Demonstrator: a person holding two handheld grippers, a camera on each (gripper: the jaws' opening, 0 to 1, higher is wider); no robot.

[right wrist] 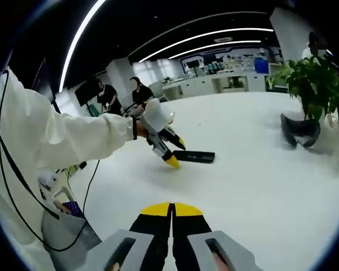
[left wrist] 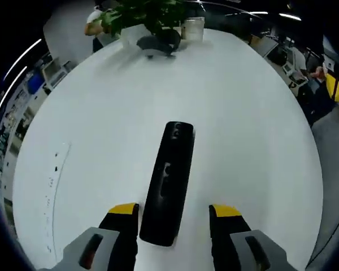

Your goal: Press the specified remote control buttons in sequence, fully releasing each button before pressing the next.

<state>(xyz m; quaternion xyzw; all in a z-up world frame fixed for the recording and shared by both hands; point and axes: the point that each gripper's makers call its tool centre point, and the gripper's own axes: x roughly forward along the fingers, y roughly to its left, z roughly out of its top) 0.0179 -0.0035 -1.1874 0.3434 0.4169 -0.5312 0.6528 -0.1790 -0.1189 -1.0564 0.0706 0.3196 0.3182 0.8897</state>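
In the left gripper view, the left gripper (left wrist: 174, 213) has its yellow-tipped jaws spread wide, one on either side of the near end of the black remote control (left wrist: 167, 183). The remote lies flat on the white table (left wrist: 260, 130), its length running away from the jaws, and whether the jaws touch it cannot be told. In the right gripper view, the right gripper (right wrist: 172, 211) hangs above the table with its jaws pressed together, empty, well apart from the remote (right wrist: 194, 156). A potted plant (left wrist: 147, 14) stands at the table's far edge.
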